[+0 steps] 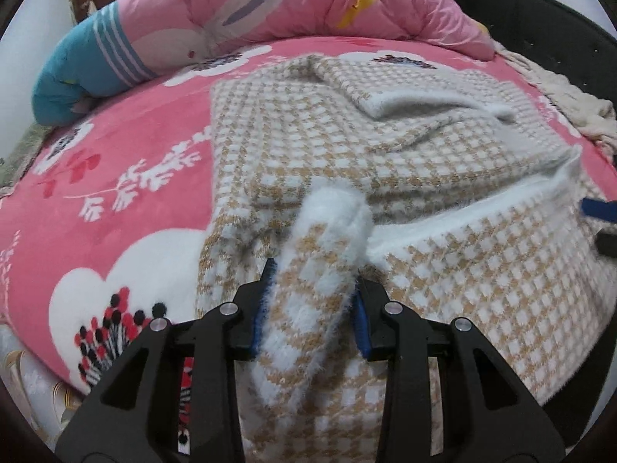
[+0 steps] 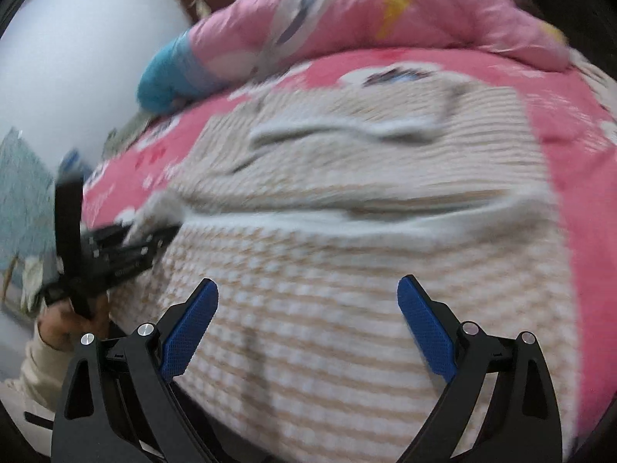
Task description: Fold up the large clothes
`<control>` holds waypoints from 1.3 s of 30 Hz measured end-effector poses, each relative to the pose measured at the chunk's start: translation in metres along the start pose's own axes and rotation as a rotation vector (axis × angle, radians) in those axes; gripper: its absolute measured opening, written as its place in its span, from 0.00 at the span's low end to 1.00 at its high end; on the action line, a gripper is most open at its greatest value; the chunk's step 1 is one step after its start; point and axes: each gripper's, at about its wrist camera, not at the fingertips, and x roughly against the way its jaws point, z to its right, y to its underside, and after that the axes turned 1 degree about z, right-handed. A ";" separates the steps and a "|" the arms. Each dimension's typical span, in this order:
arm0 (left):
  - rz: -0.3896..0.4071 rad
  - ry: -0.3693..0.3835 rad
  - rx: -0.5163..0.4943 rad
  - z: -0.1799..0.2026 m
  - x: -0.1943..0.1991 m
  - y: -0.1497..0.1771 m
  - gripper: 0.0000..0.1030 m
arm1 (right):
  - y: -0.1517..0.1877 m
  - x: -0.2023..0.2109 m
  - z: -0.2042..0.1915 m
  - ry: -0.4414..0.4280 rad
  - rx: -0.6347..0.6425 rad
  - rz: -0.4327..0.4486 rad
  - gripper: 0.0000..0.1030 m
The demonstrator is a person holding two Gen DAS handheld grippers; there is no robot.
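A large tan-and-white houndstooth knit sweater (image 1: 385, 146) lies spread on the pink bed; it also fills the middle of the blurred right wrist view (image 2: 347, 262). My left gripper (image 1: 314, 274) is shut on a bunched fold of its white-trimmed hem, held slightly above the bed. My right gripper (image 2: 306, 293) is open and empty just above the near part of the sweater. The left gripper also shows at the left of the right wrist view (image 2: 127, 250), held in a hand.
A pink floral blanket (image 1: 115, 200) covers the bed. A rolled pink quilt (image 1: 308, 4) and a blue striped pillow (image 1: 85, 73) lie along the far side. A cream cloth (image 1: 570, 112) sits at the right edge. A blue fingertip (image 1: 599, 210) of the right gripper shows there.
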 end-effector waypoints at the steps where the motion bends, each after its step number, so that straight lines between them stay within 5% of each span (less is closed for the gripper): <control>1: 0.000 -0.009 0.009 0.000 0.000 0.000 0.33 | 0.000 0.008 0.009 0.010 -0.020 0.017 0.88; 8: -0.002 -0.035 0.027 0.001 0.002 0.000 0.33 | -0.014 0.030 0.087 0.123 -0.174 0.060 0.67; 18: -0.003 -0.050 0.021 0.004 0.000 0.000 0.33 | -0.024 0.000 0.103 0.179 -0.119 -0.007 0.57; 27: -0.001 -0.047 0.019 0.006 0.001 0.000 0.33 | 0.009 0.012 0.102 0.094 -0.124 -0.125 0.51; 39: -0.008 -0.028 0.044 0.004 0.001 0.000 0.33 | -0.016 -0.014 0.117 0.032 -0.181 -0.160 0.40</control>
